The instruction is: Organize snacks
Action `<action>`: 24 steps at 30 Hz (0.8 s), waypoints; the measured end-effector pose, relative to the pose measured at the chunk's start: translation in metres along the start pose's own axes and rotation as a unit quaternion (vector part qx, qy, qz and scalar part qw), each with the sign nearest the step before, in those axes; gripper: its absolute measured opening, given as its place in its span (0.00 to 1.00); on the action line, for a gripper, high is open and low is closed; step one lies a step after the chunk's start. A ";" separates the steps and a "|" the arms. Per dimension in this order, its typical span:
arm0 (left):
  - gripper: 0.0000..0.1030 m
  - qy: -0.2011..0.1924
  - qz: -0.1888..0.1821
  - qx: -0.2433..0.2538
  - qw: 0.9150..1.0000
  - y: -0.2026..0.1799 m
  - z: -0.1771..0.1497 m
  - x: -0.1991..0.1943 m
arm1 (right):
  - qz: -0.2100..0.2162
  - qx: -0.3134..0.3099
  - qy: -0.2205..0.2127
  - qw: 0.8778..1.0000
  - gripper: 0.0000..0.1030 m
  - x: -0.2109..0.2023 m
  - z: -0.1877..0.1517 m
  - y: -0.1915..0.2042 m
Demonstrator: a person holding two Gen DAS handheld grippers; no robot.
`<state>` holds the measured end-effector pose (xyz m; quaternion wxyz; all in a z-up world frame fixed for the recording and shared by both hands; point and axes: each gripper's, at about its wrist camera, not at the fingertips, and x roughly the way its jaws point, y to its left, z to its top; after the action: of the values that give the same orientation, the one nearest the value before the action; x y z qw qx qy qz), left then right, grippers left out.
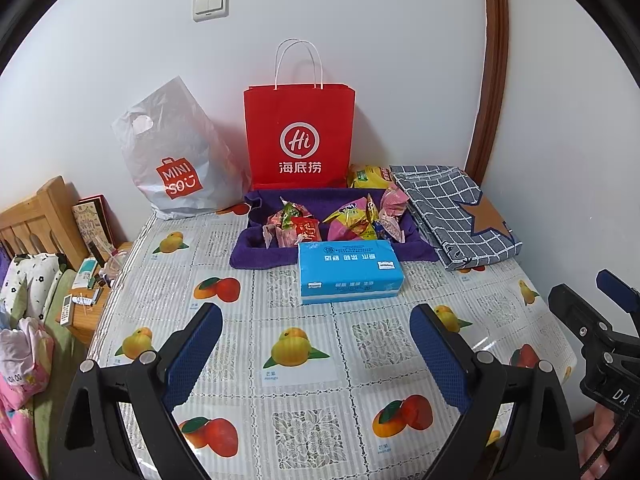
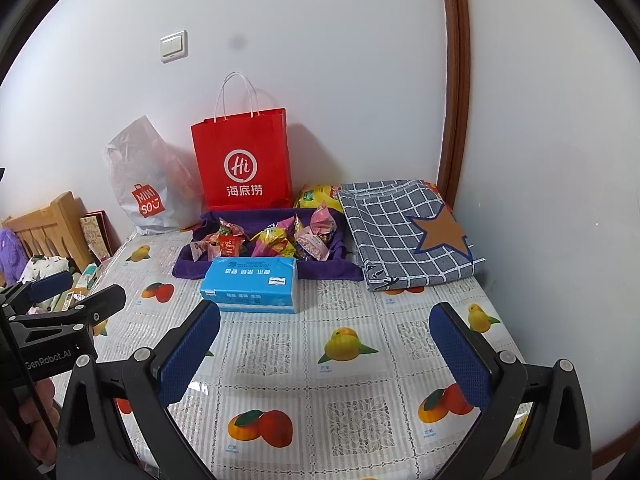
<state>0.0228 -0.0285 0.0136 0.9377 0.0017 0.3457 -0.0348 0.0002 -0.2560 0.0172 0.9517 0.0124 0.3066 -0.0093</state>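
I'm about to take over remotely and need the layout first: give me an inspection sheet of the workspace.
Surface: table under a fruit-print cover, bare in front.
Job's things: wrapped snacks piled in a purple cloth tray; yellow snack bag behind it.
Clutter: blue tissue pack against the tray's front; folded checked cloth right of it; red paper bag and grey plastic bag upright at the wall.
Grippers: left gripper and right gripper open, empty, above the table.
Cables: a thin cable by the right gripper's body.
Surroundings: white wall, light switch, wooden bed frame at left.
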 end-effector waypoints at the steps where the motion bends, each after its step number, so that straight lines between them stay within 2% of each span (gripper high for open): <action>1: 0.92 -0.001 0.000 0.000 1.000 0.000 0.000 0.000 | 0.000 0.000 0.000 1.000 1.00 0.000 0.000 0.000; 24: 0.93 -0.001 0.001 0.000 1.000 0.000 0.000 -0.002 | 0.002 0.001 -0.003 1.000 1.00 -0.004 0.000 0.000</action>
<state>0.0214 -0.0285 0.0148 0.9382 0.0021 0.3445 -0.0339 -0.0030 -0.2556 0.0192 0.9526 0.0142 0.3036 -0.0079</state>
